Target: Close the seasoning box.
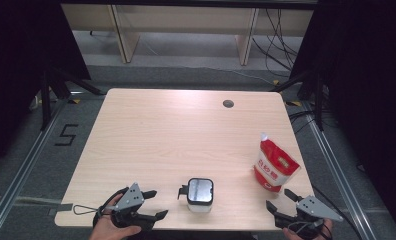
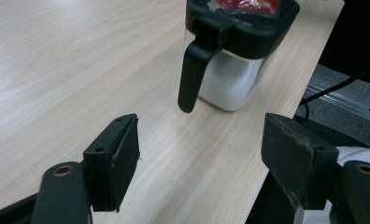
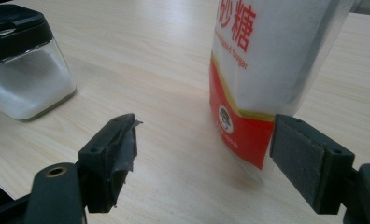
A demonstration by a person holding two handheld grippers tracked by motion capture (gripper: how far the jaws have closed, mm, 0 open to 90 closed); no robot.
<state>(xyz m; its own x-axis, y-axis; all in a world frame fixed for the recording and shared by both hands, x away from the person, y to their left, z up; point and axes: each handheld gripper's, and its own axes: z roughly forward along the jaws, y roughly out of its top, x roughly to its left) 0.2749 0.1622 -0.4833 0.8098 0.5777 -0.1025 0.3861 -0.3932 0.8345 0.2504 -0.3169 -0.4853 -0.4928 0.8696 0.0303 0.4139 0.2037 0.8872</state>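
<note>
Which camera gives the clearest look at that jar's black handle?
The left gripper view: the handle hangs close, in full profile. The high view shows it as a small stub on the jar's left; the right gripper view shows the jar's body.

Looks like a lab or test room, not a home. One bare wooden table on a grey floor, black curtains on both sides, loose cables at the back, metal rails, a taped floor number (a five).
</note>
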